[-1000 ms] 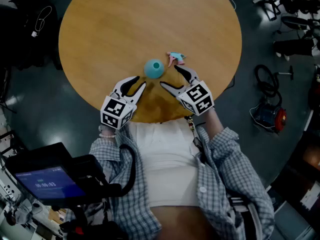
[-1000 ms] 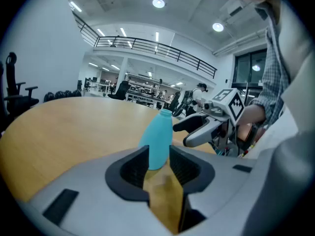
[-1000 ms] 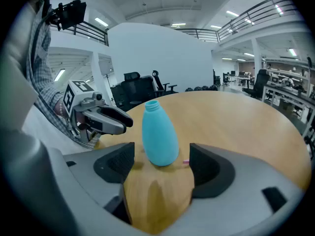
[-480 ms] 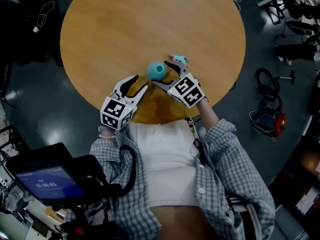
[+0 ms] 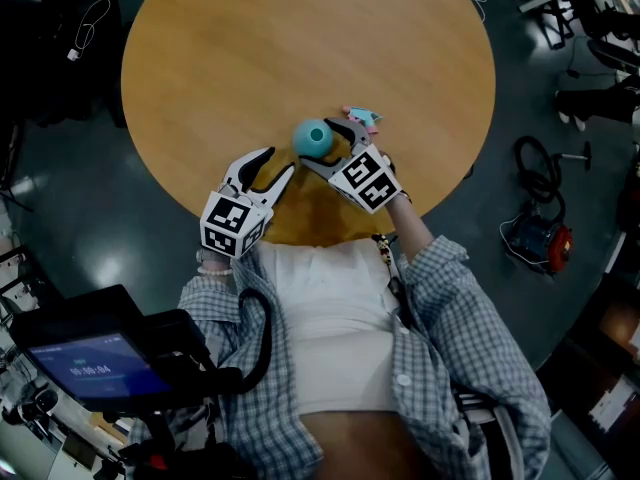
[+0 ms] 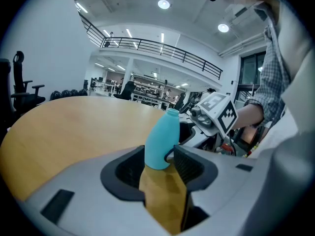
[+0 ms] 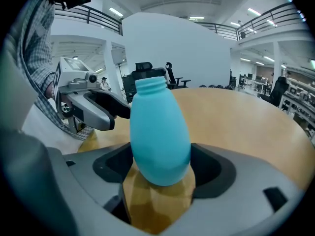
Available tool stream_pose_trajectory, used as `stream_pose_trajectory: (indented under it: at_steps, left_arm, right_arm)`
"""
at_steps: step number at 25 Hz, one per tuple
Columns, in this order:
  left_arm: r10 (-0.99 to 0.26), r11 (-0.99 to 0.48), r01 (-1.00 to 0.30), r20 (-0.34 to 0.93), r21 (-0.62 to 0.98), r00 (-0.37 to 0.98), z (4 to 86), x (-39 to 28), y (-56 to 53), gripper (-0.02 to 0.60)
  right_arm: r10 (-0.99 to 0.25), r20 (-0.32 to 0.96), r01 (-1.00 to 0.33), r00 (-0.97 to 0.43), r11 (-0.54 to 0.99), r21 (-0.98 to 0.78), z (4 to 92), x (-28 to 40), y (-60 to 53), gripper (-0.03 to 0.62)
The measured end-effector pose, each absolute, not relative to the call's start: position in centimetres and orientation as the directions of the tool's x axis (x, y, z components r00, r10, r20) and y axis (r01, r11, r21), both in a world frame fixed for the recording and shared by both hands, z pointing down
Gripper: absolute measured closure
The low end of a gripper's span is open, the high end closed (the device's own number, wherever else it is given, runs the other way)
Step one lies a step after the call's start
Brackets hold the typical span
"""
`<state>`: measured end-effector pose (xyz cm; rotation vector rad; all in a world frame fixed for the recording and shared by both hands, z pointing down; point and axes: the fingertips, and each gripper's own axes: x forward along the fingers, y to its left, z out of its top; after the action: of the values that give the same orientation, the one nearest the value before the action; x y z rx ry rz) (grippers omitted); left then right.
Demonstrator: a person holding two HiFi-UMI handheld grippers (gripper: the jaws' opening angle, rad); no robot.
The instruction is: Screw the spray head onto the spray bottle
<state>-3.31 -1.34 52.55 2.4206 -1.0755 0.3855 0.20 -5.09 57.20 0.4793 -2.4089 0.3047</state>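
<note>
Round wooden table point(image 5: 250, 48); right gripper point(image 5: 325, 146) clasps the upright teal plastic bottle point(image 5: 311, 136); left gripper point(image 5: 280, 161), jaws just opened wider, sits empty nearby; pink-and-teal spray head point(image 5: 365, 118) lies just beyond.

the desk point(image 5: 250, 68) looks like pale wood or wood-look laminate, smooth with a soft satin sheen. the spray bottle point(image 5: 312, 137) is turquoise plastic, smooth and matt, with a ridged neck. the spray head point(image 5: 363, 118) looks like plastic, pink and teal; its finish is too small to tell. the left gripper point(image 5: 281, 161) and right gripper point(image 5: 325, 145) have matt grey plastic shells, and their jaws are lined with black, finely ribbed pads. the marker cubes point(image 5: 232, 225) are matt white with black print. the person's shirt point(image 5: 450, 338) is checked woven cloth. the floor point(image 5: 90, 218) is dark and glossy, reflecting lights.
</note>
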Motion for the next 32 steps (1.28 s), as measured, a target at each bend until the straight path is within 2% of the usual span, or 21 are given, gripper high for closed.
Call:
stream_pose_trajectory:
  at_steps: [8, 12, 20, 32]
  left_arm:
    - [-0.643, -0.569, -0.769, 0.425, 0.291, 0.637, 52.7, -3.7, -1.4, 0.408]
    - [-0.662, -0.567, -0.783, 0.423, 0.258, 0.619, 52.7, -3.7, -1.9, 0.294]
    - [-0.669, -0.641, -0.765, 0.44, 0.067, 0.599, 52.4, -1.5, -3.8, 0.15]
    - [-0.691, -0.674, -0.739, 0.363, -0.007, 0.626, 50.3, 1.5, -5.4, 0.144]
  right_arm:
    - [-0.265, 0.638, -0.403, -0.723, 0.912, -0.076, 56.9, 0.1, -5.2, 0.253]
    - [-0.29, 0.622, -0.44, -0.727, 0.893, -0.097, 55.3, 0.3, -6.0, 0.253]
    - [-0.322, 0.597, -0.508, -0.735, 0.844, -0.171, 49.3, 0.4, -6.9, 0.253]
    - [-0.301, 0.61, -0.538, -0.732, 0.806, -0.247, 47.8, -1.8, -4.6, 0.253]
